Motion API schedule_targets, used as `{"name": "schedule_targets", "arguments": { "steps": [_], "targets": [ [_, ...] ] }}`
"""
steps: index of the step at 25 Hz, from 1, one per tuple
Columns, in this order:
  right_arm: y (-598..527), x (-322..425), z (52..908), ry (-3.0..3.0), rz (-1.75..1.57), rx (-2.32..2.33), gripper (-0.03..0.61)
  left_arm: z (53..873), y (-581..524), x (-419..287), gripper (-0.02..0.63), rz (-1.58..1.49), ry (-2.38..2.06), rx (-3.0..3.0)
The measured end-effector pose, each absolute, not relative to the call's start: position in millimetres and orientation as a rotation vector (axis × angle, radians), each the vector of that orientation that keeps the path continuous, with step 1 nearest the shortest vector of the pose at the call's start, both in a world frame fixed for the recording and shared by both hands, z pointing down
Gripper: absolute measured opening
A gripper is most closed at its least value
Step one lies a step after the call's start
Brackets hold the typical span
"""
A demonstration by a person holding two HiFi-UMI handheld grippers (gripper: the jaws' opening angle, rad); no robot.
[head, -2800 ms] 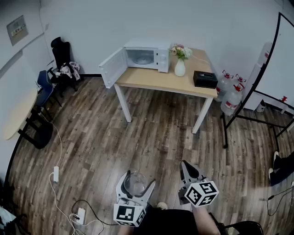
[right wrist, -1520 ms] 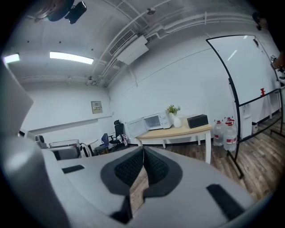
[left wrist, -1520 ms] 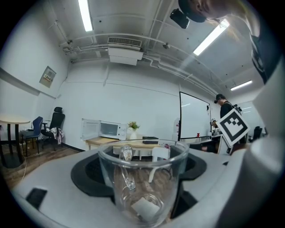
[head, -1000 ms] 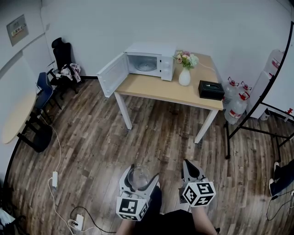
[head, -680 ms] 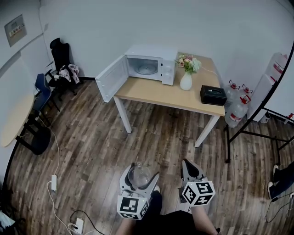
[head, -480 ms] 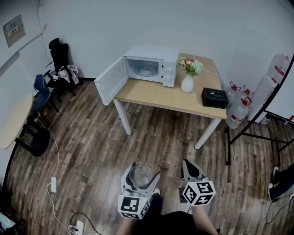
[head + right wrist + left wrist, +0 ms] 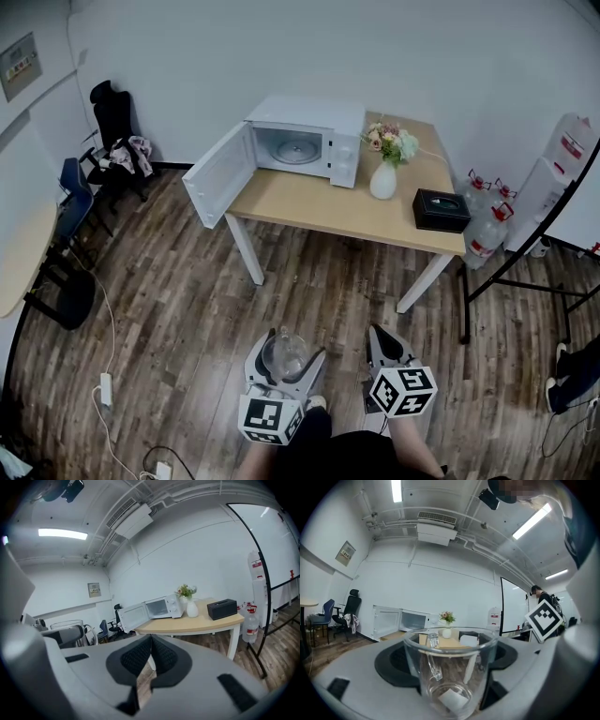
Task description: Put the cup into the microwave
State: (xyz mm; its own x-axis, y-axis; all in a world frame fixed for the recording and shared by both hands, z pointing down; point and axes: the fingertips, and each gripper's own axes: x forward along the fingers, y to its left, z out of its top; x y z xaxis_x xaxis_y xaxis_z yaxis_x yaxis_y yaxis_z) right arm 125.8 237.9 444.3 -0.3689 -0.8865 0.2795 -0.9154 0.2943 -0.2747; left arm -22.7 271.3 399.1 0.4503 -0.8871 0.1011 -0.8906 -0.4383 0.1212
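A clear glass cup [image 7: 284, 354] with a handle sits between the jaws of my left gripper [image 7: 286, 349], which is shut on it, low over the wooden floor. In the left gripper view the cup [image 7: 449, 671] fills the middle, upright. My right gripper [image 7: 379, 341] hangs beside it to the right, shut and empty; its pads [image 7: 150, 653] meet. The white microwave [image 7: 305, 141] stands at the far left end of the wooden table [image 7: 347, 201], its door [image 7: 217, 174] swung wide open to the left and its cavity empty. It also shows far off as the microwave [image 7: 161, 607] in the right gripper view.
On the table stand a white vase of flowers [image 7: 384, 174] and a black box [image 7: 441, 210]. Water bottles [image 7: 486, 238] and a black stand [image 7: 525, 234] are at the right. Chairs [image 7: 111, 131] and a round table edge [image 7: 21, 253] line the left wall. A power strip [image 7: 101, 388] lies on the floor.
The table and microwave have come nearer and lower in the head view as the person moves forward. Both grippers keep their pose, the cup still held in the left.
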Motion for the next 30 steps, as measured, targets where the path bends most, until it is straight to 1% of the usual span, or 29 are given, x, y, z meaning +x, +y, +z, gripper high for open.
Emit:
{"name": "schedule_targets", "arguments": {
  "steps": [11,30],
  "targets": [
    [183.5,113.2,453.9,-2.463,0.623,1.743,-0.008,407.4,214.1,-32.2,0.414,0.069,-1.555,2.574],
    [159.7,100.3,469.8,-2.444,0.641,1.691,-0.008,424.8,195.2,-47.5,0.414,0.060,-1.560,2.501]
  ]
}}
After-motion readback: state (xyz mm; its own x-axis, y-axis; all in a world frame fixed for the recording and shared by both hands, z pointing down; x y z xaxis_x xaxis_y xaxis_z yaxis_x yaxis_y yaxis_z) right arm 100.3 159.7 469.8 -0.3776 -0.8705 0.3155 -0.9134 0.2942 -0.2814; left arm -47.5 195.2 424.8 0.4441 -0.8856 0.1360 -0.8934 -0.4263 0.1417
